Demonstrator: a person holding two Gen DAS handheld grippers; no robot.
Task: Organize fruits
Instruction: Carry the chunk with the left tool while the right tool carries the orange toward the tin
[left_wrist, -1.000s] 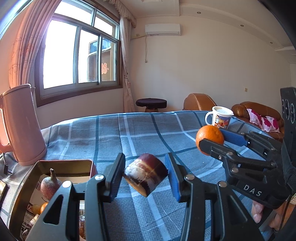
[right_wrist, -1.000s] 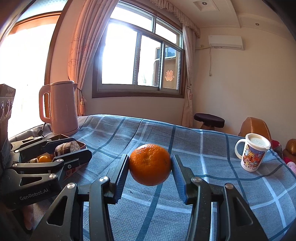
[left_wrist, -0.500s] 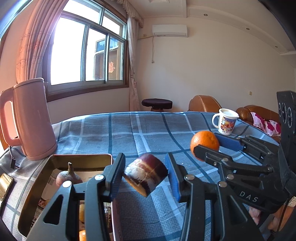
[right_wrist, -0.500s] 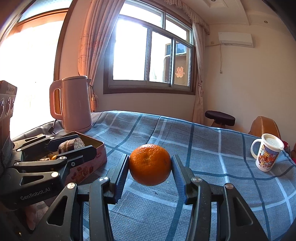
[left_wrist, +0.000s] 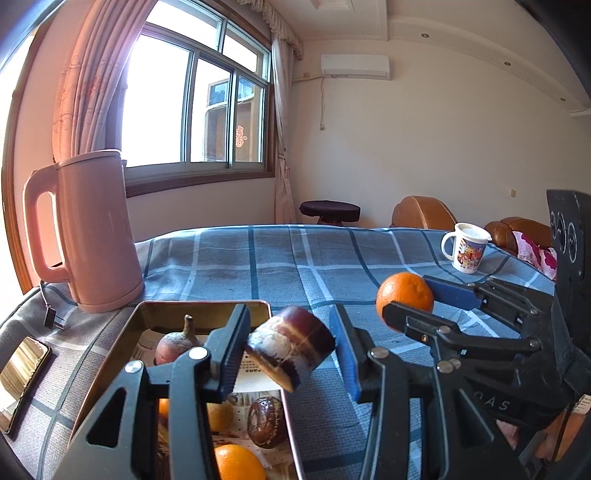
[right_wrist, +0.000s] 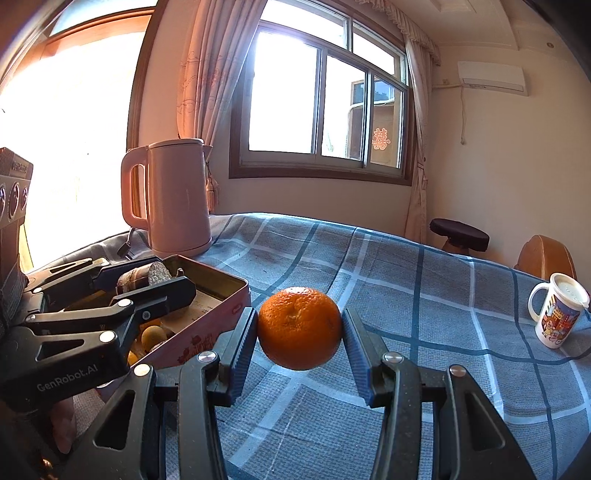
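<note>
My left gripper (left_wrist: 290, 349) is shut on a short purple stub with a white cut face (left_wrist: 291, 345) and holds it over the right rim of an open metal tin (left_wrist: 155, 312). The tin holds a purple fruit with a stem (left_wrist: 173, 341), a brown fruit (left_wrist: 266, 421), a small yellow fruit and an orange (left_wrist: 236, 463). My right gripper (right_wrist: 300, 345) is shut on an orange (right_wrist: 299, 328), above the checked cloth, right of the tin (right_wrist: 221, 284). That orange also shows in the left wrist view (left_wrist: 404, 299), as does the left gripper in the right wrist view (right_wrist: 155, 284).
A pink kettle (left_wrist: 88, 229) stands behind the tin on the blue checked cloth (left_wrist: 277, 266). A phone (left_wrist: 20, 373) lies left of the tin. A lidded picture mug (left_wrist: 465, 253) stands at the far right. Brown sofa and a dark stool lie beyond the table.
Both grippers have swung left toward the tin, each still holding its piece. The tin and kettle now sit closer and more central in both views.
</note>
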